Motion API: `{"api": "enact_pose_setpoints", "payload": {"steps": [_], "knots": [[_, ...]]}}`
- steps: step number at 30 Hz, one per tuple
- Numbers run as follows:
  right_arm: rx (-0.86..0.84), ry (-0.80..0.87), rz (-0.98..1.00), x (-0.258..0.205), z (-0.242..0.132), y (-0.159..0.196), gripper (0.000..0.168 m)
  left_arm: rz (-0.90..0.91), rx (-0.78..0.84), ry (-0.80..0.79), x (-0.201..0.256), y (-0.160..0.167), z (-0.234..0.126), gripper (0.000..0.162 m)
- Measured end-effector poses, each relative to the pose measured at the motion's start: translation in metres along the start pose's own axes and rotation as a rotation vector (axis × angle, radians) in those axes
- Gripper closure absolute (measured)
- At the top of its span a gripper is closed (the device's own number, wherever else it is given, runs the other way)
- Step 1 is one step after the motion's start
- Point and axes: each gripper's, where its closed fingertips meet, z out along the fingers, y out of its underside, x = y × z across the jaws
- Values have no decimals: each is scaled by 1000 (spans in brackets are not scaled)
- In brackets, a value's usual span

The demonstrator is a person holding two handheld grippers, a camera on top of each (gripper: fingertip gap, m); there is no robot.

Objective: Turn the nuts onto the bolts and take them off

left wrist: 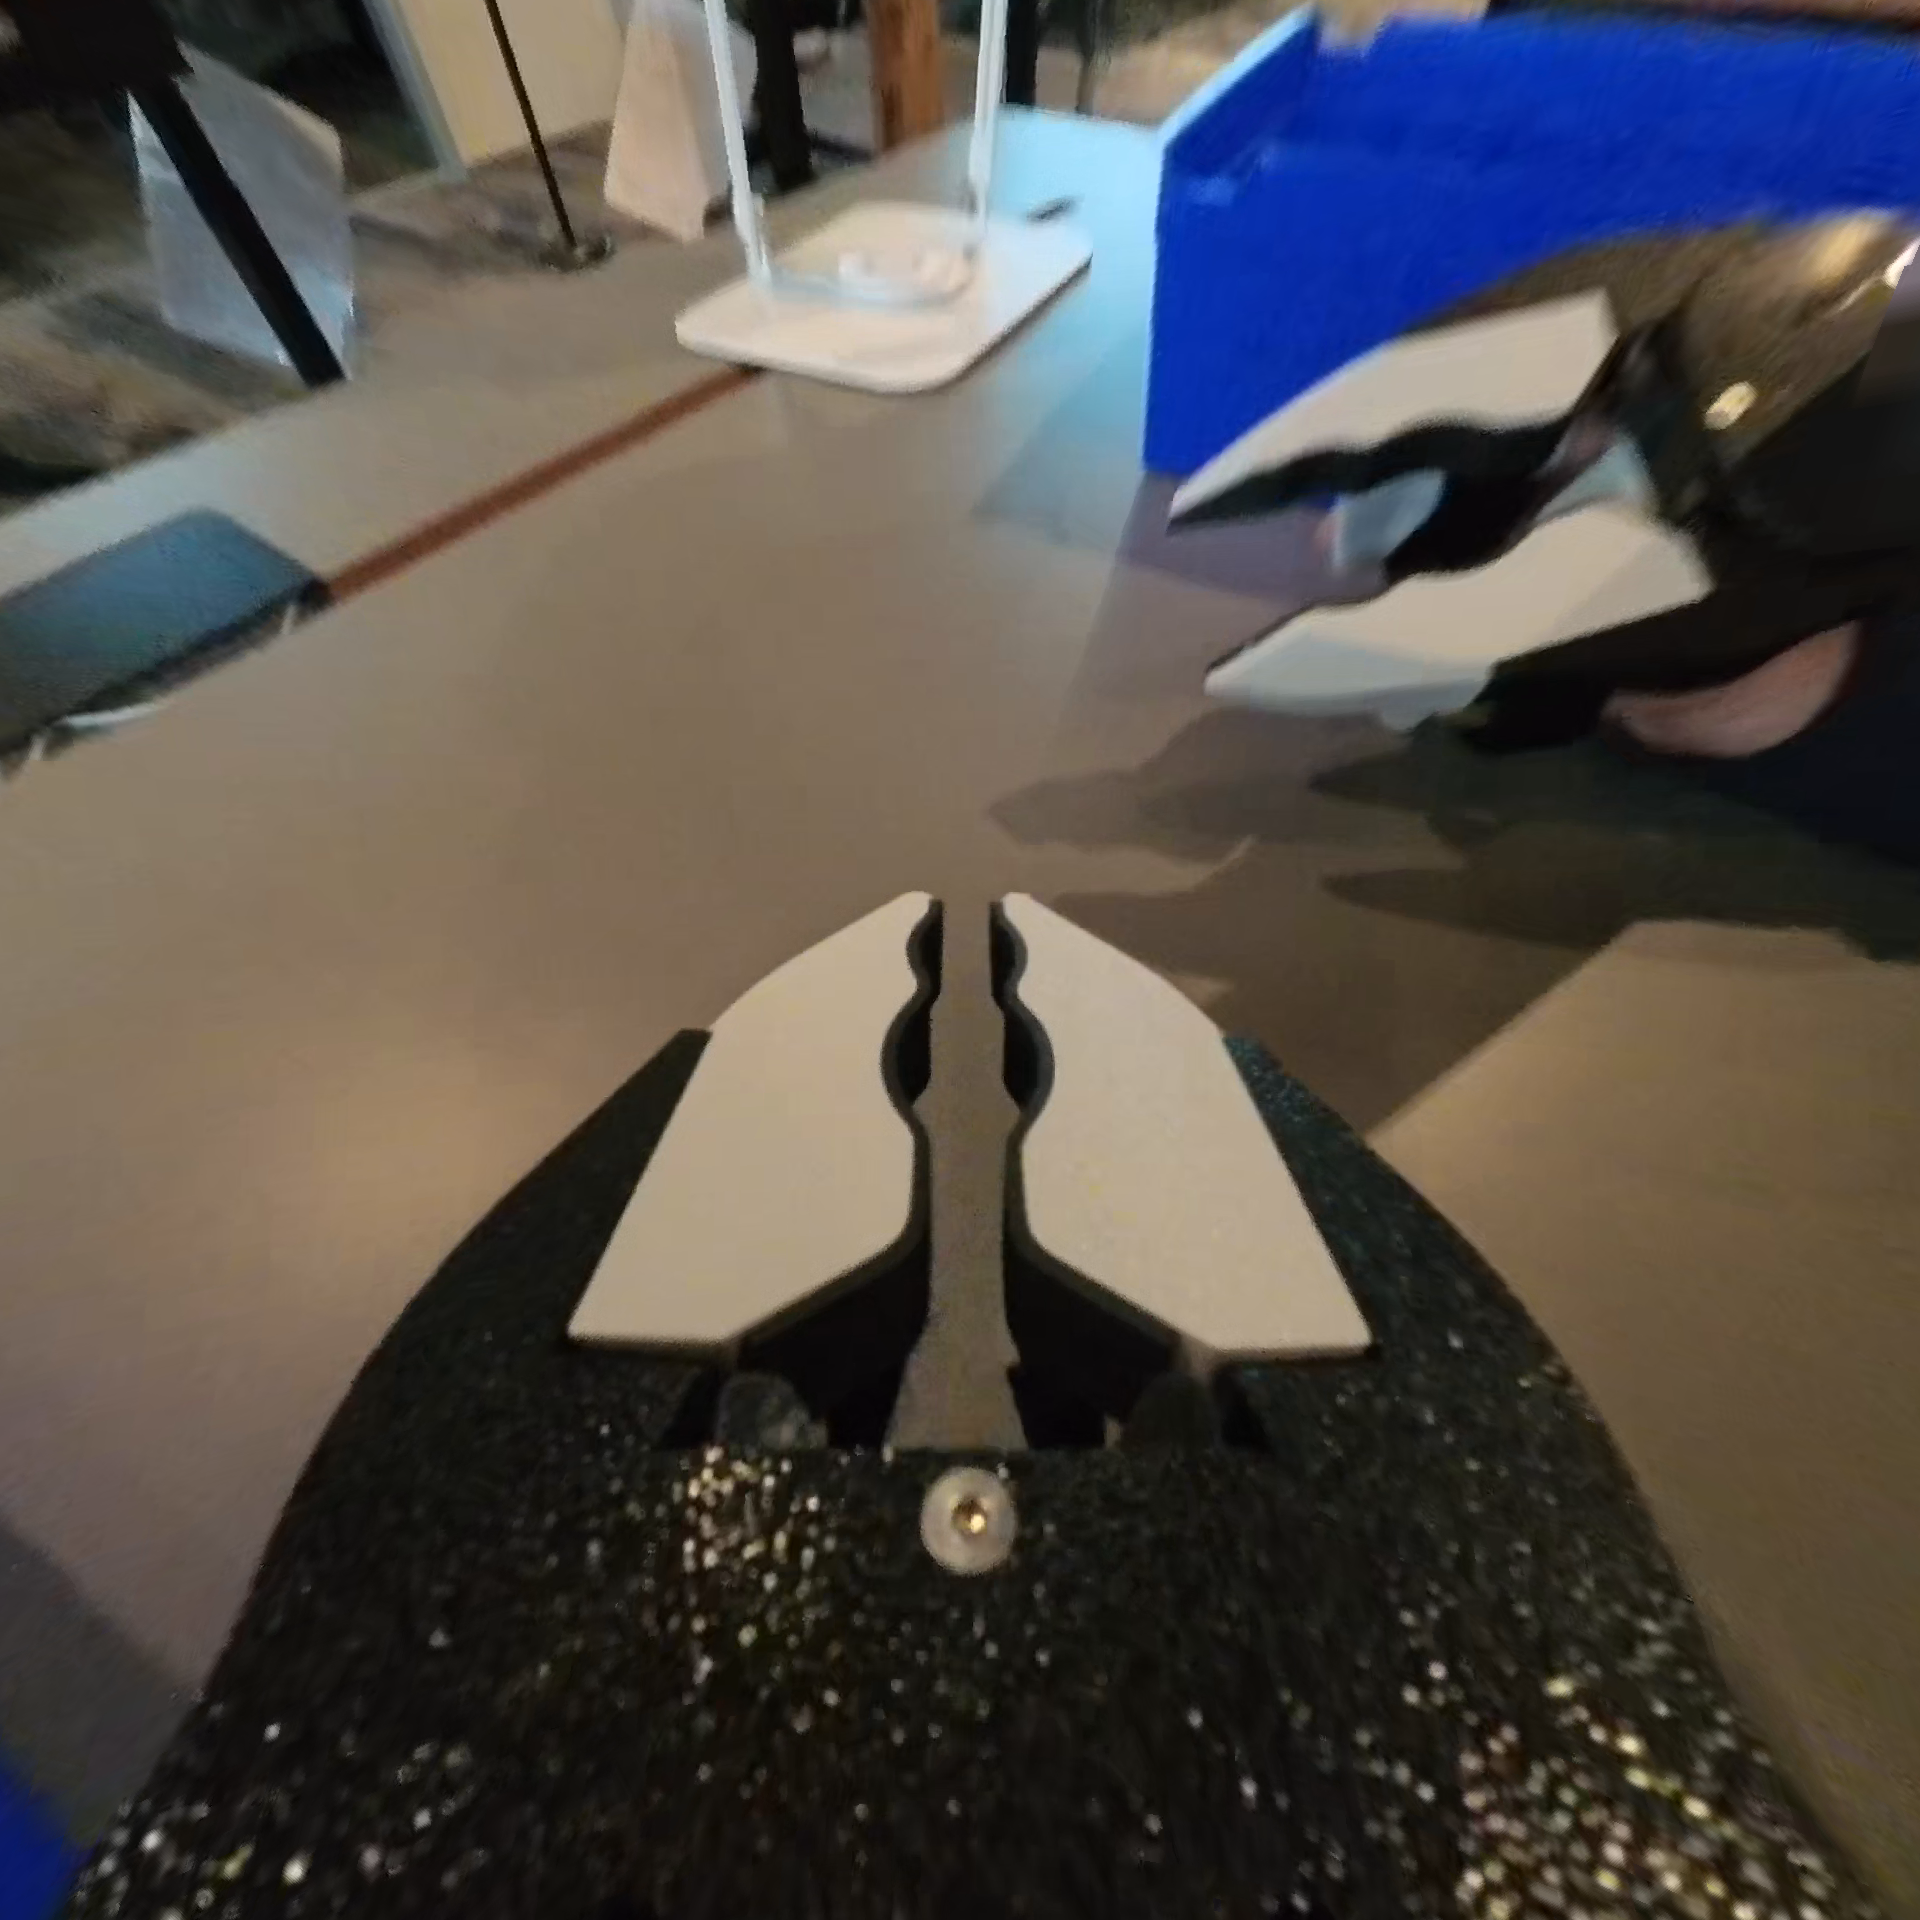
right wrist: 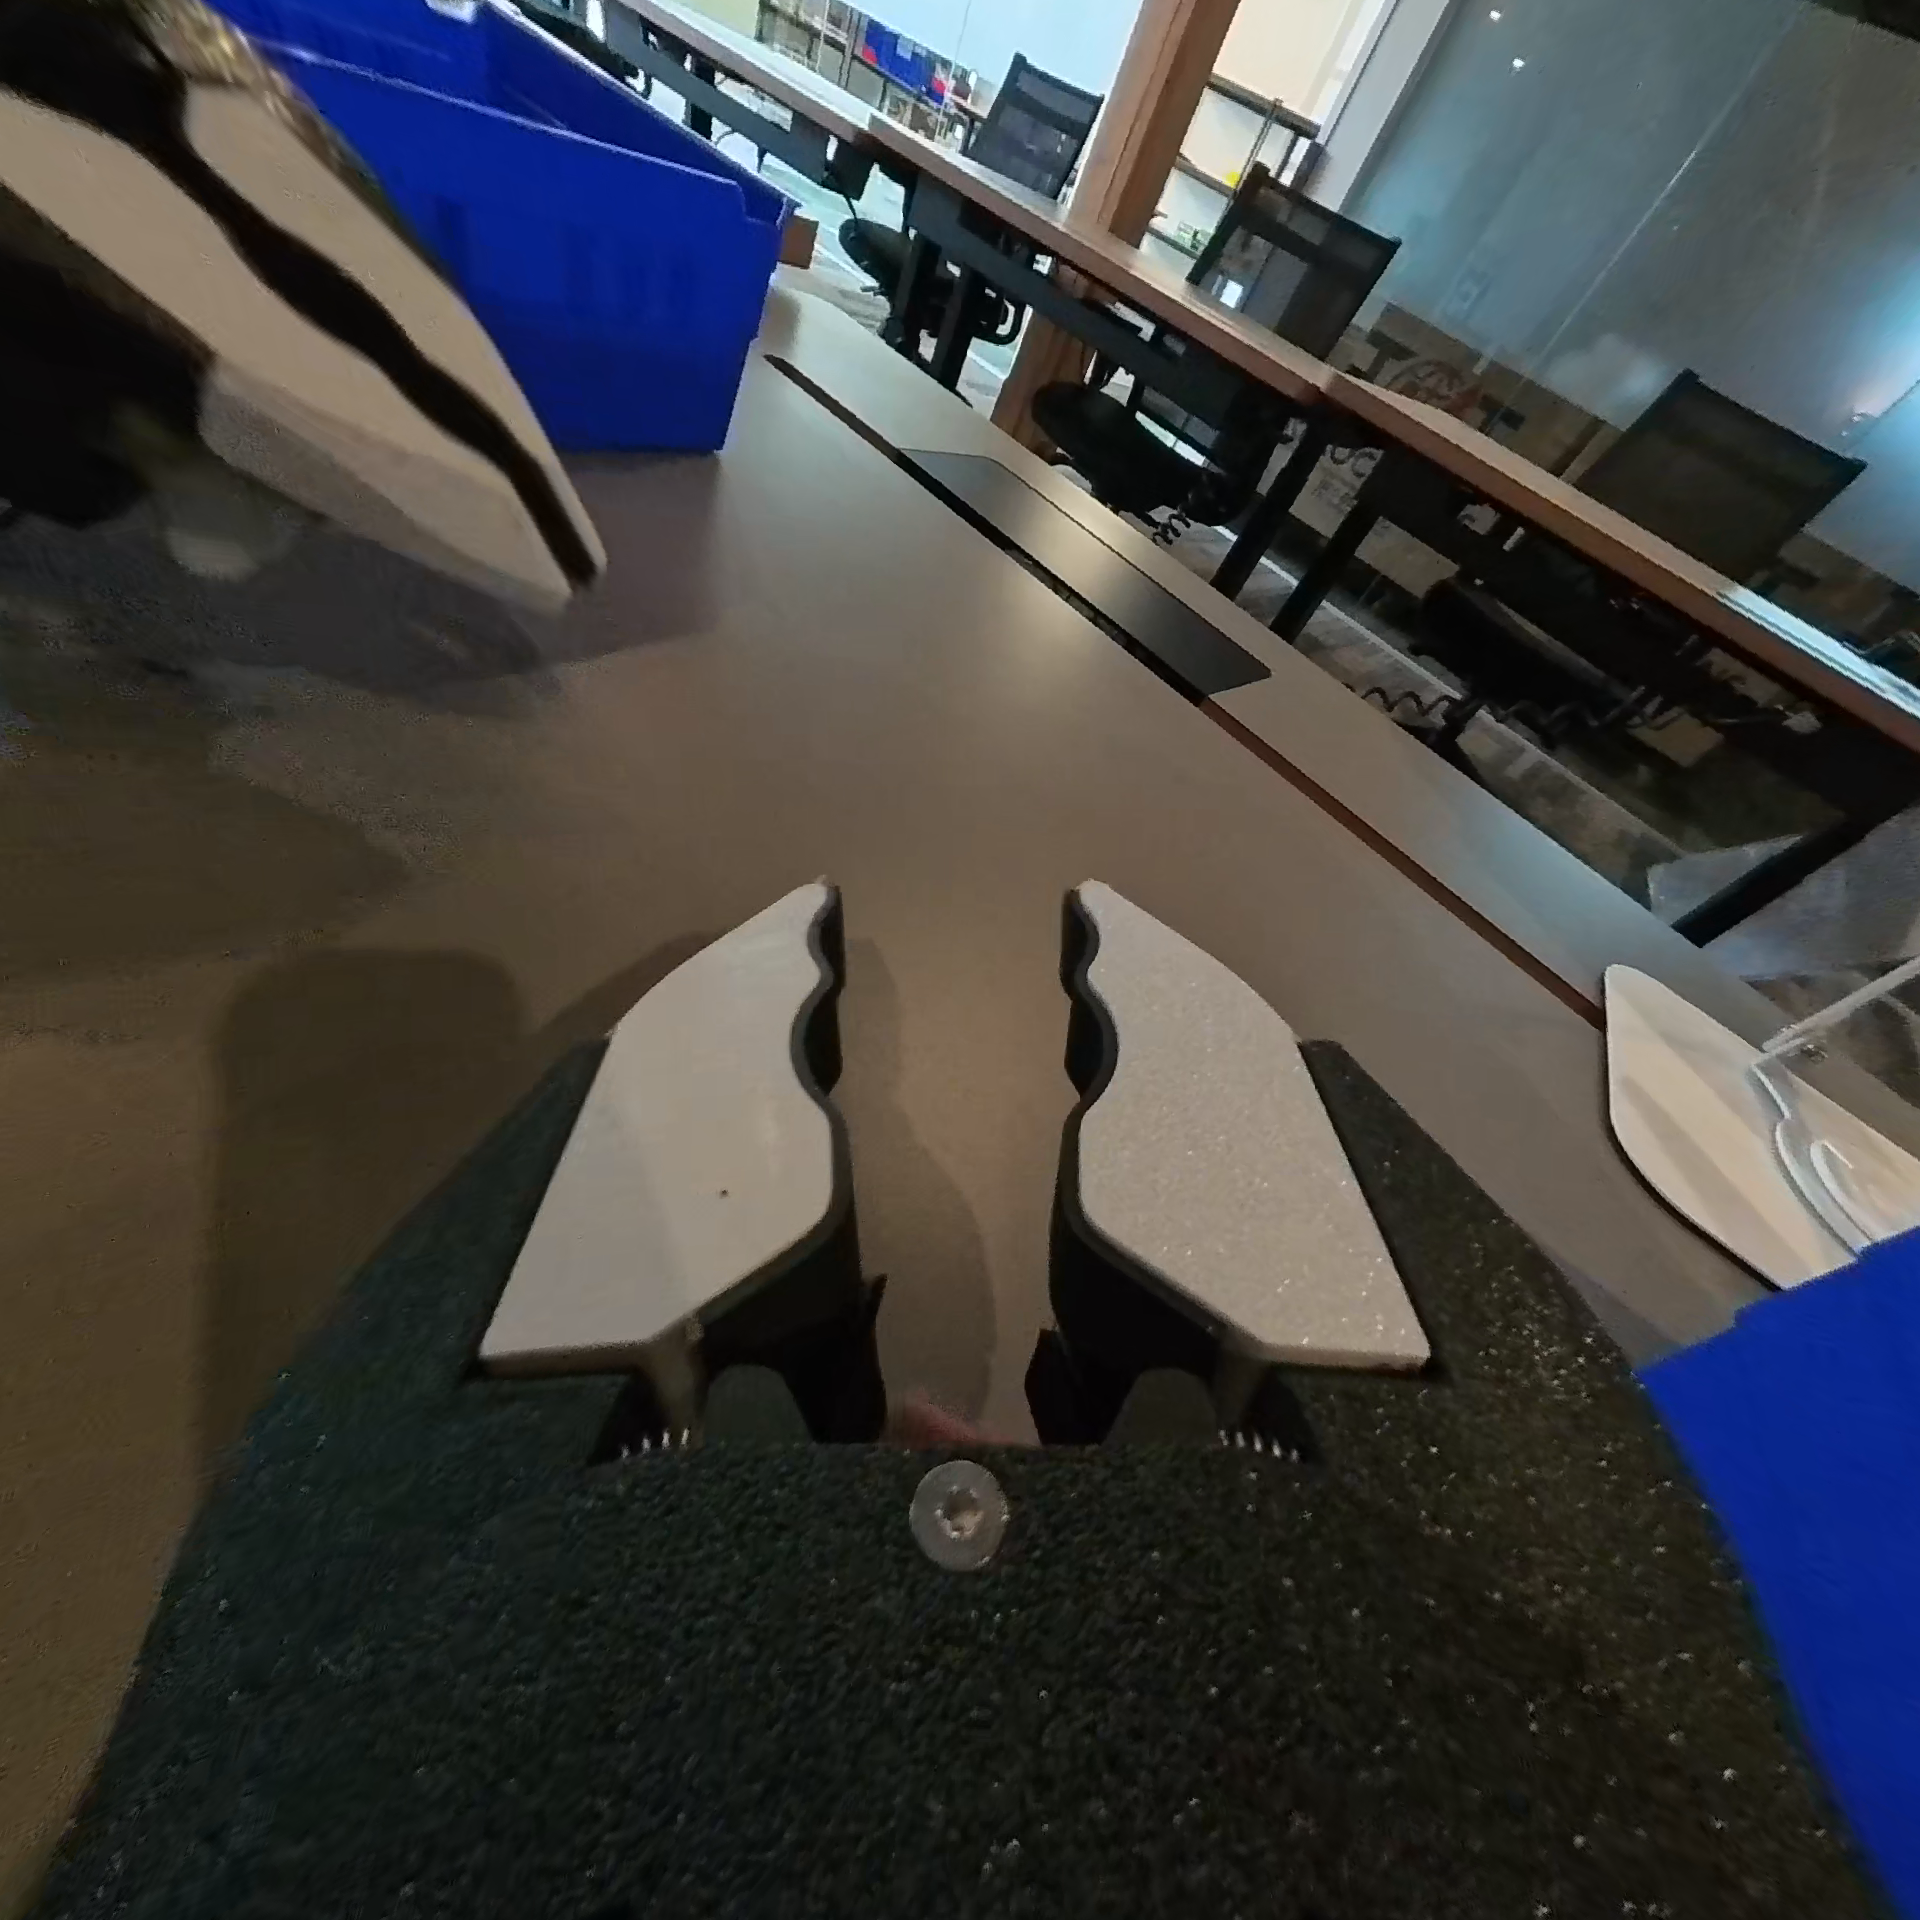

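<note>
Neither nuts nor bolts show on the counter [right wrist: 935,727], so their direction cannot be told; the left claw [left wrist: 966,914] hovers nearly clenched on nothing, the right claw [right wrist: 951,904] released, nearer the blue bin [right wrist: 582,260].

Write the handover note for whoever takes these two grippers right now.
Left gripper: almost shut, only a thin gap, nothing in it, low over the table.
Right gripper: open and empty, also low over the table, tilted toward the left one.
Job's things: no nut or bolt shows clearly in either view. The blue bin stands at the far side; its inside is hidden.
Done: cannot tell from here.
Left: find the nuts and bolts, probably in the bin, then thread and unthread.
</note>
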Motion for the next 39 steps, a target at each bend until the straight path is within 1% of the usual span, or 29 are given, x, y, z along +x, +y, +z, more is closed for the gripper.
{"api": "enact_pose_setpoints", "payload": {"steps": [1, 4, 6, 8, 10, 12, 14, 16, 18, 20, 21, 22, 24, 28, 31, 35, 39], "knots": [[4, 4, 7, 1, 0, 0, 131, 0, 35, -3, 1, -10, -6, 154], [17, 14, 42, 5, -2, -2, 133, 2, 108, -41, -7, -39, -28, 154], [25, 18, 69, 8, -3, -2, 133, 0, 118, -90, -24, -53, -47, 155], [33, 15, 91, 10, -4, -3, 132, -48, 144, -108, -43, -67, -67, 157], [38, 15, 107, 12, -4, -3, 132, -107, 102, -158, -72, -70, -85, 158], [42, 13, 116, 12, -5, -3, 132, -143, 75, -212, -101, -73, -103, 155], [46, 13, 123, 13, -5, -3, 132, -158, 52, -273, -131, -73, -118, 155], [47, 11, 131, 13, -5, -3, 132, -173, -15, -422, -175, -59, -135, 156], [49, 8, 138, 14, -6, -3, 132, -244, -124, -499, -214, -33, -143, 157], [51, 9, 141, 14, -6, -4, 132, -355, -195, -480, -236, -7, -141, 158], [51, 9, 142, 14, -6, -4, 132, -417, -230, -459, -243, 4, -139, 157], [50, 8, 142, 14, -6, -4, 132, -469, -272, -447, -248, 17, -138, 152], [49, 9, 141, 14, -6, -3, 132, -535, -364, -444, -256, 37, -137, 146], [46, 8, 135, 14, -5, -3, 132, -612, -573, -449, -262, 72, -137, 140], [43, 6, 127, 13, -5, -3, 132, -661, -680, -414, -259, 89, -133, 140], [43, 5, 121, 12, -5, -3, 132, -651, -737, -448, -266, 93, -134, 148], [43, 5, 116, 12, -5, -4, 132, -713, -797, -380, -258, 102, -127, 146]]}}
